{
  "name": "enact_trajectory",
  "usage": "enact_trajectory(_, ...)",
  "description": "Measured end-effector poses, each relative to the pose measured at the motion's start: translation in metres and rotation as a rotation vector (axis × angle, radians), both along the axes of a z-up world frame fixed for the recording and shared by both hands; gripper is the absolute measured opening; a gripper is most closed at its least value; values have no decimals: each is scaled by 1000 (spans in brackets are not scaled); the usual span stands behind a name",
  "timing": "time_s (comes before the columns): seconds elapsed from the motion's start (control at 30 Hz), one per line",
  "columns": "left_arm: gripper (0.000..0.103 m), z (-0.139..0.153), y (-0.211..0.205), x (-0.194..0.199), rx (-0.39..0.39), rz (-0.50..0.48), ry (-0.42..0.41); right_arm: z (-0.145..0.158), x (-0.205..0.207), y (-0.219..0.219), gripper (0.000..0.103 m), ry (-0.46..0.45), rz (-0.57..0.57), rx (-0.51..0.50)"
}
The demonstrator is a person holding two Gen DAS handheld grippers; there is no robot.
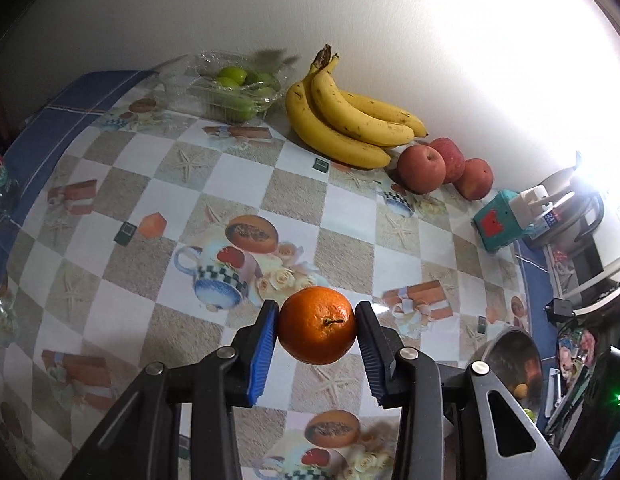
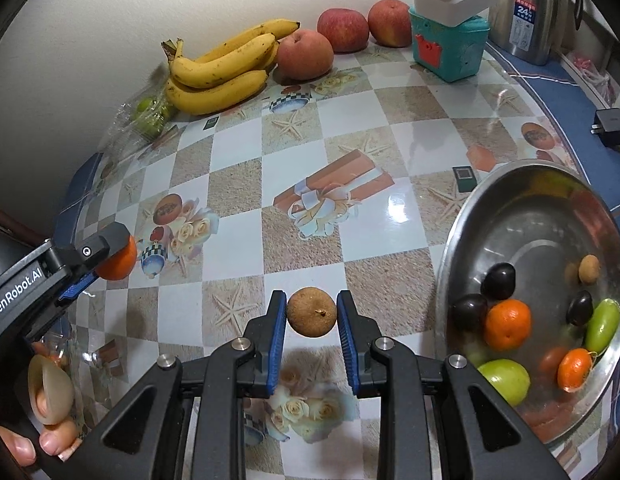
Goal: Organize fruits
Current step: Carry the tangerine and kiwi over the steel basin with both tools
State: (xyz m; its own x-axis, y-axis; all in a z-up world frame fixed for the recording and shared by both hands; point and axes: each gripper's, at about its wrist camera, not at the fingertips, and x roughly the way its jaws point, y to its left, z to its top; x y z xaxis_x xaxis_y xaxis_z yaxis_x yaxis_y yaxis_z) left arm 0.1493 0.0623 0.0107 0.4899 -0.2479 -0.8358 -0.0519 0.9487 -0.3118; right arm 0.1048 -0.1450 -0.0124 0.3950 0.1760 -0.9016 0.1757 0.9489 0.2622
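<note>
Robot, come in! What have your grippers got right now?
Left gripper shut on orange. Right gripper shut on brown fruit. Metal bowl at right, nothing in the way.

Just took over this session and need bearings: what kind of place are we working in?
Probably a home kitchen or dining table: a patterned vinyl tablecloth, a metal kettle by the wall, and bananas and apples set along it.

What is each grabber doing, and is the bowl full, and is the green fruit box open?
Left gripper: shut on an orange, lifted.
Right gripper: shut on a brown fruit, lifted.
Bowl: tilted in view, partly filled with fruit.
Green fruit box: lid open.
Bananas: lying on the table.
</note>
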Motion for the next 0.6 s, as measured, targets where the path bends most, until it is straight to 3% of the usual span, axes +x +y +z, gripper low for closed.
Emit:
enact_trajectory(0.23,42,0,-35,-12,-35,-71,18,8,-16,-27,27,-15,-29,-6)
enact_trajectory(0.6,42,-17,-154,-39,-87,-358,109,-2,-59,-136,27,32,-253,-87)
